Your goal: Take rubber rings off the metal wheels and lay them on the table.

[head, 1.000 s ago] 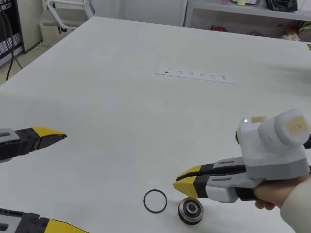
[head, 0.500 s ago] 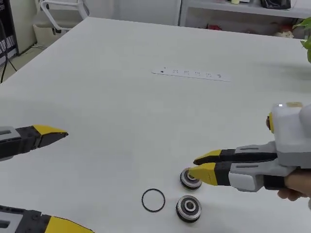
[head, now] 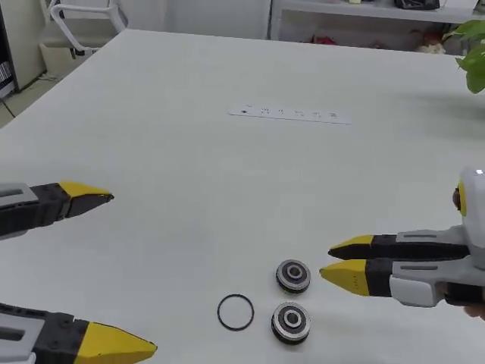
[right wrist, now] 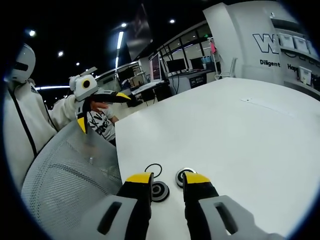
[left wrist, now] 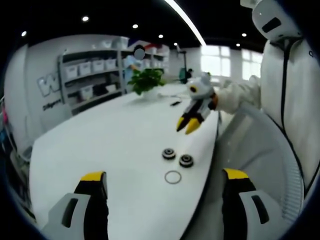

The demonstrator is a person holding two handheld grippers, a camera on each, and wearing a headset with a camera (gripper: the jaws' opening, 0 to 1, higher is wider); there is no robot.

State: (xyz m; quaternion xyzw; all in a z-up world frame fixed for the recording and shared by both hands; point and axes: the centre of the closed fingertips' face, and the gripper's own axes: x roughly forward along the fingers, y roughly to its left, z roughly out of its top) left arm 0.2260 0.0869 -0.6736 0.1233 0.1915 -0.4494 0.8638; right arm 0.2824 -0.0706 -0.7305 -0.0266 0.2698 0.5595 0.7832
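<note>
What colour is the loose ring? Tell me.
The ring is black, clearest in the head view.

In the head view the left gripper is cut by the left and bottom edges, and its body runs out of the picture. The right gripper is cut by the right edge. A plant is cut by the same edge.

In the right gripper view the left jaw covers the edge of one metal wheel, and the right jaw covers a side of the second wheel. Whether the dark rim of each wheel is rubber or metal is too fine to tell. The marks on the strip cannot be read.
</note>
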